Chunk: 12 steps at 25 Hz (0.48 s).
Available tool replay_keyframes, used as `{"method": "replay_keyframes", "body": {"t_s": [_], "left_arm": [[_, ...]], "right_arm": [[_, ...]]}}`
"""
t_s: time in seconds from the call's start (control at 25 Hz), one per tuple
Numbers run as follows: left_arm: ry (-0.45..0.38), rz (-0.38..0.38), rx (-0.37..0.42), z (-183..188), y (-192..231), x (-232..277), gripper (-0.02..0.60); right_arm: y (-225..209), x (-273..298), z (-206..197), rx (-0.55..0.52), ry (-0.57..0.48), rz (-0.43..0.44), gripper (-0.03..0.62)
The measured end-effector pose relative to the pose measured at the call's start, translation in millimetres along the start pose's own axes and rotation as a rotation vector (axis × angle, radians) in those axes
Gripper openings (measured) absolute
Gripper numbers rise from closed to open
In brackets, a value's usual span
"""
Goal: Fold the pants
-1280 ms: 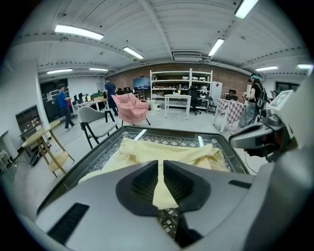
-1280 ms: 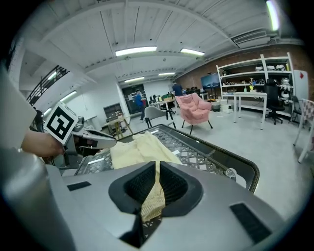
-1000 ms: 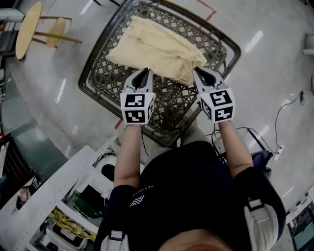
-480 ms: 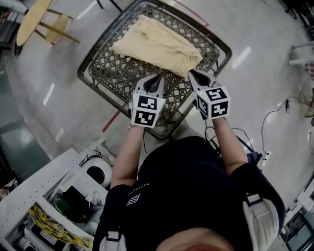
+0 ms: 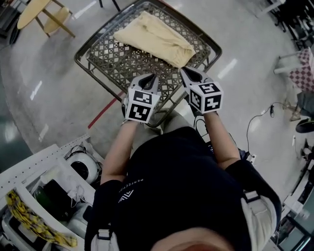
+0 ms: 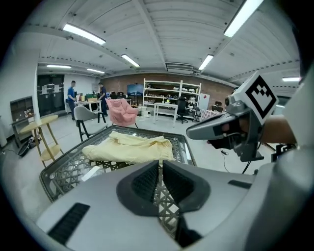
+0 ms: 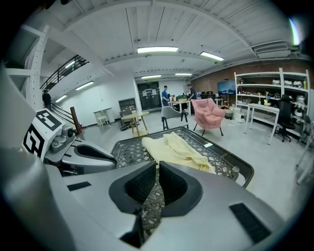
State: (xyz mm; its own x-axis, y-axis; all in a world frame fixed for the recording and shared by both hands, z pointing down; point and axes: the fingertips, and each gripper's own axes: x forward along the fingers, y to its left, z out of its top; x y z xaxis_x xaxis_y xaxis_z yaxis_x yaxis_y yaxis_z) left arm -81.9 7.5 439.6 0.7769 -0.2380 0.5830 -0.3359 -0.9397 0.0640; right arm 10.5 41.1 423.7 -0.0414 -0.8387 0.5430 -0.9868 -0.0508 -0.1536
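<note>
1. The pale yellow soft cloth pants lie on the far half of the dark metal lattice-top bench. They are folded into a thick, rumpled oblong that runs slantwise across the top, with rounded edges and loose creases.
2. The bench top is an openwork weave of thin crossed metal strips inside a raised rim with rounded corners. The part nearest the person is bare.
3. The left hand-held gripper hangs over the near edge of the bench, clear of the pants. In the left gripper view its ribbed black pads stand narrow, nearly together, with only the lattice showing through the slit and nothing held.
4. The right hand-held gripper is beside it over the same near edge, just short of the pants' closest corner. Its ribbed pads are likewise pressed almost together and empty.
5. Each gripper has a smooth grey shell and carries a white cube with black square markers.
6. Beyond the far left corner of the bench stands a round light wooden side table; a pink padded armchair sits well beyond the bench on the glossy grey floor.
</note>
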Motion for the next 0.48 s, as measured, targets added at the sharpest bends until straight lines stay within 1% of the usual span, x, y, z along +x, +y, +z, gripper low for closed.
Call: {"method": "replay_keyframes", "body": {"t_s": [0.12,0.24,0.4,0.48], "left_arm": [[-0.003,0.002,-0.012,-6,-8,-8,0.033],[0.001,0.018,-0.028,-9,-8,-12,0.034],[0.029,0.022,-0.062,-14,-10,2,0.034],[0.035,0.026,-0.077,-12,-14,16,0.034]], "right_arm": [[6,-2,-4,-0.013,0.014,0.026,0.044],[6,8,-3,-0.019,0.023,0.07,0.044],[-6,19,0,-0.057,0.038,0.098,0.044],[-15,22,0,-0.072,0.05,0.127,0.044]]}}
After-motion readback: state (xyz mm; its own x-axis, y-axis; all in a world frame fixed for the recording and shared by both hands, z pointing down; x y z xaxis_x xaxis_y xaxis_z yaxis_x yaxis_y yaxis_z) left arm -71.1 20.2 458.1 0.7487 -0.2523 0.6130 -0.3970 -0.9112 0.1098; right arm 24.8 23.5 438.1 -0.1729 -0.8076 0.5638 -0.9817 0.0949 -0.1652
